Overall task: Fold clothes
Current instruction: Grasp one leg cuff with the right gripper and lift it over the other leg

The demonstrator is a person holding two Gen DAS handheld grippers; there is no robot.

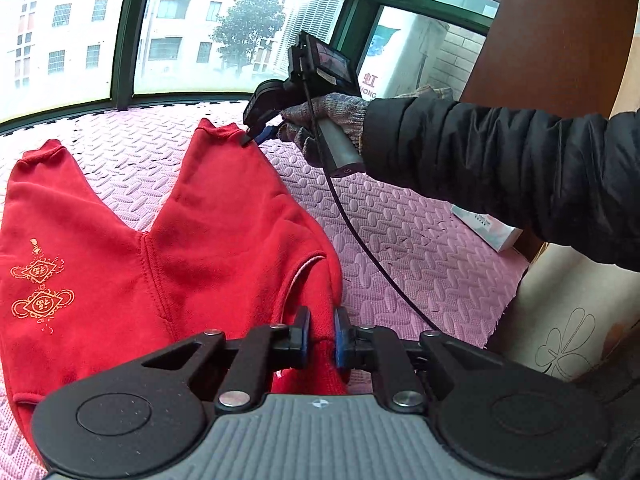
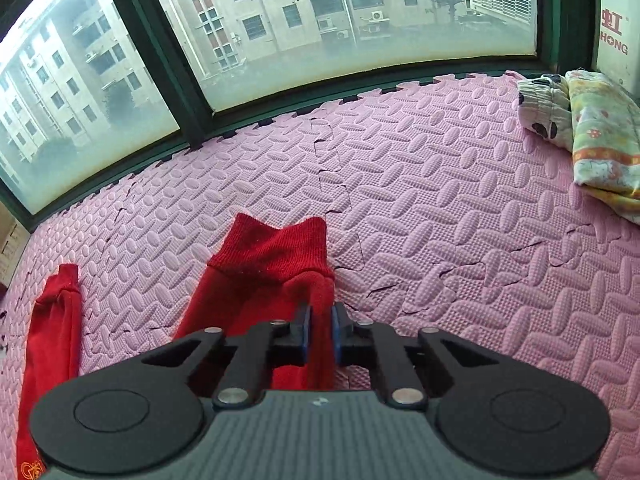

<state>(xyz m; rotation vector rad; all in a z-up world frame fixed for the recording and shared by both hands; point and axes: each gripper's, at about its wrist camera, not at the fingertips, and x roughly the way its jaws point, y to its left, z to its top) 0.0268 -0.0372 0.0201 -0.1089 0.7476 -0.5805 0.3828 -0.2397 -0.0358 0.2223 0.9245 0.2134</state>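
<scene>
Red trousers [image 1: 192, 248] on pink mat [image 1: 400, 240], waistband pinched in left hand-held gripper [image 1: 322, 336], cuff in right hand-held gripper [image 2: 320, 330].

The trousers [image 1: 192, 248] are bright red, with gold knot-shaped ornaments [image 1: 40, 288] printed on the left leg and ribbed red cuffs [image 2: 272, 248]. The foam mat [image 2: 420, 200] is pale pink, embossed with a woven oval pattern. Both grippers are black with blue pads [image 1: 339, 336]. The folded cloths [image 2: 592, 140] far right are white with black spots and yellow-green floral. The glove [image 1: 328, 120] is speckled grey, the sleeve [image 1: 500, 168] black.
</scene>
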